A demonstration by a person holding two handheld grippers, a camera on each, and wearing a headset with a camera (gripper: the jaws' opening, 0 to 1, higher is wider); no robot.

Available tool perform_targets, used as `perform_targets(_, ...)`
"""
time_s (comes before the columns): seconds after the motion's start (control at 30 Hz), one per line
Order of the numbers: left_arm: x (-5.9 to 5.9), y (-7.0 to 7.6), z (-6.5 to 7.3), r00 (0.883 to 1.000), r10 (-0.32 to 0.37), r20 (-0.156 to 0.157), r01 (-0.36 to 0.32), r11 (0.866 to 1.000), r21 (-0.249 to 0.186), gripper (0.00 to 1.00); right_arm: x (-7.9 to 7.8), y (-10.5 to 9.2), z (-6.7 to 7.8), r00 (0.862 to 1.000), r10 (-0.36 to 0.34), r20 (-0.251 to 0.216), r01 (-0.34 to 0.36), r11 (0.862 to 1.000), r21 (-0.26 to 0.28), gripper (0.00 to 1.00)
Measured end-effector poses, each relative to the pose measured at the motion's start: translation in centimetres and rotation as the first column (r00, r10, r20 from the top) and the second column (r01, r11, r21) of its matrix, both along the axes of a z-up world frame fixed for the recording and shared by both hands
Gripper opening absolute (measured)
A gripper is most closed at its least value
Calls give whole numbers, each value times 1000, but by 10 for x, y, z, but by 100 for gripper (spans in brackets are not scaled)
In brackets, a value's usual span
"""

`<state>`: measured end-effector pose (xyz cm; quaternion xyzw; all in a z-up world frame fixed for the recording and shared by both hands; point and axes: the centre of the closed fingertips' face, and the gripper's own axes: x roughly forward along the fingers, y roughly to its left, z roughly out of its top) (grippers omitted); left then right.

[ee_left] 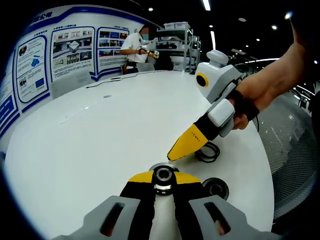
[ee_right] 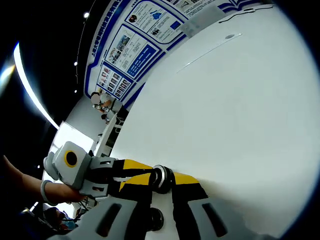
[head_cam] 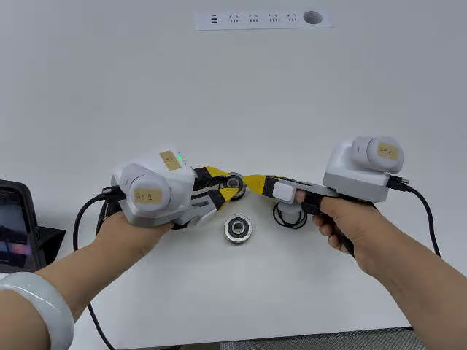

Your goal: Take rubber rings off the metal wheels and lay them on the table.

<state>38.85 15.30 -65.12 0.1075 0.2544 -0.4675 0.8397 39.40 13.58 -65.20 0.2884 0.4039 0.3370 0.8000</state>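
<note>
Nearest you: pale bangle (head_cam: 33, 306) on your left wrist, then your left hand (head_cam: 128, 233) behind its gripper body.

Left gripper (head_cam: 225, 184): jaws closed on a metal wheel (ee_left: 164, 176), yellow tips on either side of it, wheel lifted clear of the table (head_cam: 292, 109).

Right gripper (head_cam: 254, 182): nose brought in from the right, tip at the rim of the held wheel. Jaws look narrow. Whether they have nipped the rubber, you cannot tell from these views; in the left gripper view they read as one yellow wedge.

On the table: loose rubber rings (head_cam: 290, 216) lying just below the right gripper's nose. A second wheel (head_cam: 238, 228) sits flat, just below the held one, apart from both grippers. Its outer band is dark, so it probably has its ring on.

Off to the left: a tablet (head_cam: 13, 226), well clear of the work.

Step in hand, as judged: peeling the ring off the held wheel, one gripper bracing, the other picking.

Next move calls for:
- a firm bite on the rubber alone, not the metal rim
- a pull off the wheel's edge while the left grip stays tight
- laying that ring beside the loose ones, then on to the second wheel
</note>
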Motion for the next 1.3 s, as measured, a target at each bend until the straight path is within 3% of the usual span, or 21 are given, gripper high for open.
perform_targets(0.53,0,0,0,1000,6,3,-6,1000,0,13,5,10,-13,999,31,-38,-30,999,13,17)
perform_targets(1.3,1,0,-1,1000,9,5,-9,1000,-1,13,-6,7,-3,997,59,-53,-57,998,37,17)
